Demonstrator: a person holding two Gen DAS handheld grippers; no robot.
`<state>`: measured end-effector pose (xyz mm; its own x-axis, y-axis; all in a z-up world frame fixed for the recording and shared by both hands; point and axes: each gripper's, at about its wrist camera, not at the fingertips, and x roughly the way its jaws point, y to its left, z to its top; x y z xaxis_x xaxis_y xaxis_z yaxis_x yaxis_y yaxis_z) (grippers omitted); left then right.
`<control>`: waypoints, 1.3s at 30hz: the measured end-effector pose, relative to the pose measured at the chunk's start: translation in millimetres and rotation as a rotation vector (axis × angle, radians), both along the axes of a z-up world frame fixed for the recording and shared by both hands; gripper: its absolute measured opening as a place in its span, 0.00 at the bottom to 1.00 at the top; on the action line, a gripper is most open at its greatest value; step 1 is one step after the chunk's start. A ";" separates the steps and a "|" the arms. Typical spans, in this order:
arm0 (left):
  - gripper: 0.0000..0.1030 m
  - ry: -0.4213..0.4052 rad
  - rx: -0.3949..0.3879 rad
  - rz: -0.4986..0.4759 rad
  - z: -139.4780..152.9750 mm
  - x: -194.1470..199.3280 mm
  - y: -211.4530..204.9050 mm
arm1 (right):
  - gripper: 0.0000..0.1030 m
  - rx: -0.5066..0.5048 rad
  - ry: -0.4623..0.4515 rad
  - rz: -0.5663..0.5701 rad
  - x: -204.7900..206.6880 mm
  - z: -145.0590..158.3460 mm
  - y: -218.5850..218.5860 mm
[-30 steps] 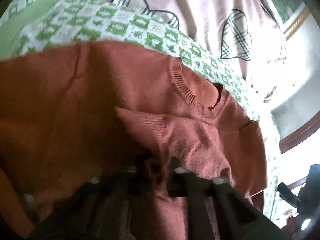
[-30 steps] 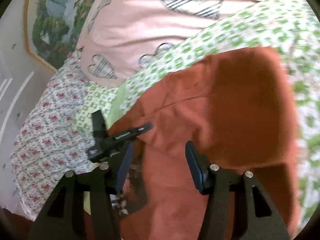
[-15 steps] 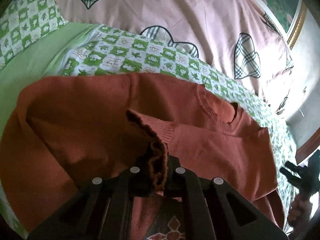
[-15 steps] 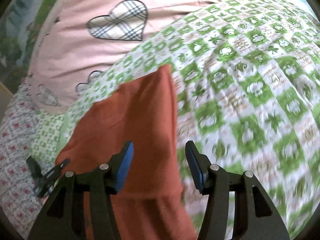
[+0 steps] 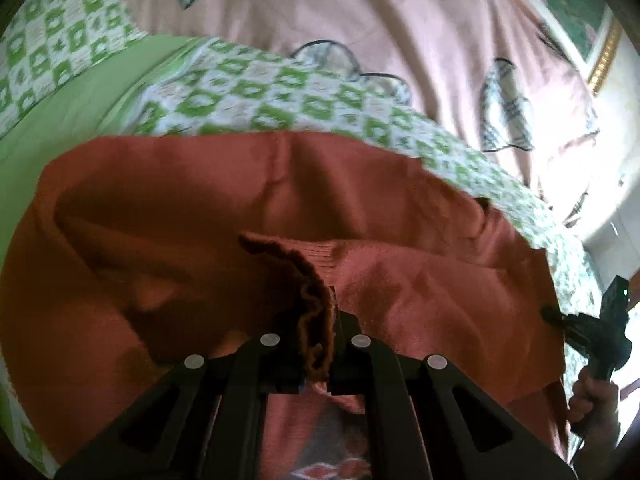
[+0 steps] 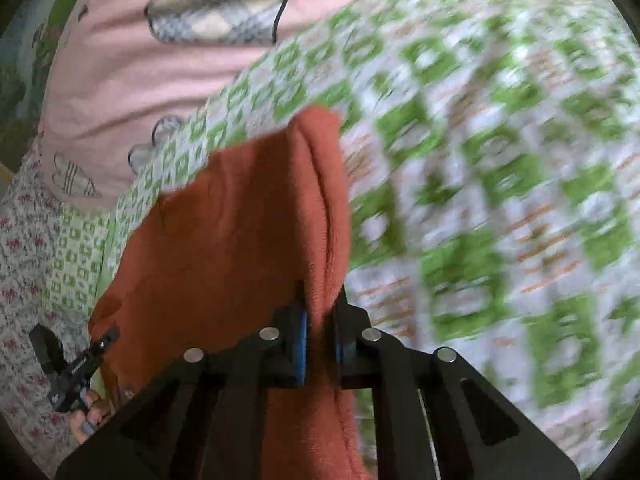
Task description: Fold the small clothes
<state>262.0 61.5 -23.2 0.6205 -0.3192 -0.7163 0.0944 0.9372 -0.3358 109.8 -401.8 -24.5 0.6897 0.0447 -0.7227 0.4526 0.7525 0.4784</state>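
Observation:
A small rust-orange knit sweater (image 5: 280,200) lies on a green-and-white checked bedspread (image 5: 248,100). My left gripper (image 5: 316,344) is shut on a ribbed cuff of the sweater (image 5: 316,304), bunched between its jaws over the sweater's body. My right gripper (image 6: 320,340) is shut on the right-hand edge of the sweater (image 6: 240,220), with a fold of cloth pinched between its blue pads (image 6: 302,344). The right gripper shows at the far right of the left wrist view (image 5: 592,332), and the left gripper at the lower left of the right wrist view (image 6: 68,368).
A pink quilt with checked hearts (image 5: 360,20) lies behind the sweater, also in the right wrist view (image 6: 160,60). A floral sheet (image 6: 24,260) lies at the left. A framed picture (image 5: 592,20) hangs on the wall at upper right.
My right gripper has closed from open onto the sweater's edge. My left gripper has kept its hold on the cuff while its view shifted slightly.

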 end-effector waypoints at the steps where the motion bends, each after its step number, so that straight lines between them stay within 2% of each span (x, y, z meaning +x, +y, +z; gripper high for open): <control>1: 0.04 -0.007 -0.003 -0.024 3.3 -0.1 -6.6 | 0.10 -0.038 -0.011 -0.017 -6.5 7.8 -4.3; 3: 0.04 -0.020 0.033 -0.058 7.4 1.0 -27.3 | 0.06 -0.092 -0.028 -0.044 -19.0 23.2 -17.6; 4: 0.04 -0.028 0.055 -0.069 7.3 2.4 -36.4 | 0.02 -0.125 -0.018 -0.064 -21.6 29.8 -24.9; 5: 0.04 -0.025 0.066 -0.082 4.4 5.3 -43.4 | 0.02 -0.178 0.007 -0.088 -23.7 34.5 -34.0; 8: 0.04 0.017 0.072 -0.096 -10.0 14.4 -53.2 | 0.02 -0.127 0.041 -0.090 -21.3 22.3 -49.2; 10: 0.04 0.019 0.088 -0.088 -14.3 12.4 -51.5 | 0.02 -0.153 0.074 -0.064 -15.7 17.1 -41.1; 12: 0.04 0.014 0.078 -0.079 -15.1 7.1 -43.1 | 0.06 -0.168 0.066 -0.049 -15.0 19.2 -30.6; 13: 0.04 0.016 0.071 -0.075 -15.6 6.1 -39.2 | 0.11 -0.168 0.063 -0.055 -16.9 20.2 -28.4; 14: 0.04 0.017 0.065 -0.069 -16.0 6.0 -34.6 | 0.38 -0.159 0.057 -0.058 -17.3 21.0 -26.6; 15: 0.04 0.016 0.064 -0.064 -15.9 5.3 -31.3 | 0.72 -0.139 0.043 -0.052 -17.1 21.6 -25.6; 16: 0.04 0.014 0.064 -0.060 -15.1 5.3 -29.3 | 0.82 -0.128 0.016 -0.043 -17.3 22.6 -24.5; 17: 0.04 0.013 0.063 -0.055 -14.3 6.4 -27.1 | 0.82 -0.140 0.002 -0.041 -16.6 23.7 -21.9; 20: 0.04 0.015 0.059 -0.044 -13.4 8.7 -23.1 | 0.79 -0.186 0.035 -0.019 -0.5 23.0 -13.9; 22: 0.04 0.018 0.061 -0.040 -14.4 9.9 -22.6 | 0.67 -0.180 0.070 -0.002 8.8 13.4 -11.1; 23: 0.04 0.021 0.061 -0.040 -14.7 10.3 -22.8 | 0.35 -0.188 0.111 0.003 13.4 6.4 -9.6; 24: 0.04 0.022 0.061 -0.041 -14.6 10.5 -22.7 | 0.10 -0.190 0.149 0.013 18.6 -1.1 -8.9; 25: 0.04 0.021 0.062 -0.045 -13.7 10.3 -23.1 | 0.10 -0.190 0.155 0.012 19.9 -3.4 -9.0; 28: 0.05 0.013 0.093 -0.074 -11.0 8.5 -31.8 | 0.09 -0.274 0.126 -0.034 13.6 8.2 -9.7; 30: 0.05 0.059 0.174 -0.085 -22.5 13.7 -42.7 | 0.09 -0.264 0.170 -0.032 20.5 -3.1 -13.9; 32: 0.06 0.088 0.165 -0.085 -28.1 14.2 -41.4 | 0.13 -0.285 0.183 -0.027 22.8 -3.4 -10.4; 33: 0.09 0.089 0.134 -0.097 -24.1 9.5 -37.2 | 0.16 -0.290 0.175 -0.035 20.1 2.5 -8.2; 34: 0.19 0.085 0.104 -0.108 -19.2 3.4 -32.7 | 0.18 -0.284 0.161 -0.045 14.6 9.5 -6.3; 35: 0.25 0.073 0.074 -0.120 -13.1 -5.5 -26.7 | 0.24 -0.267 0.128 -0.048 7.3 17.7 -3.8; 36: 0.39 0.056 0.063 -0.118 -6.1 -17.7 -19.3 | 0.35 -0.234 0.061 -0.042 -3.7 27.7 0.5; 37: 0.50 0.042 0.069 -0.102 -0.6 -28.2 -13.4 | 0.41 -0.204 0.001 -0.035 -14.1 35.0 4.6; 38: 0.52 0.031 0.073 -0.085 3.9 -40.6 -5.7 | 0.52 -0.174 -0.053 -0.025 -24.5 41.0 10.5; 39: 0.52 0.026 0.062 -0.071 7.4 -56.3 5.9 | 0.56 -0.153 -0.089 -0.015 -34.3 44.8 18.8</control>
<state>205.7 67.5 -15.7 0.5790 -0.3161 -0.7516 0.1537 0.9476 -0.2801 75.5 -383.1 20.3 0.7511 -0.0718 -0.6562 0.4249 0.8133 0.3974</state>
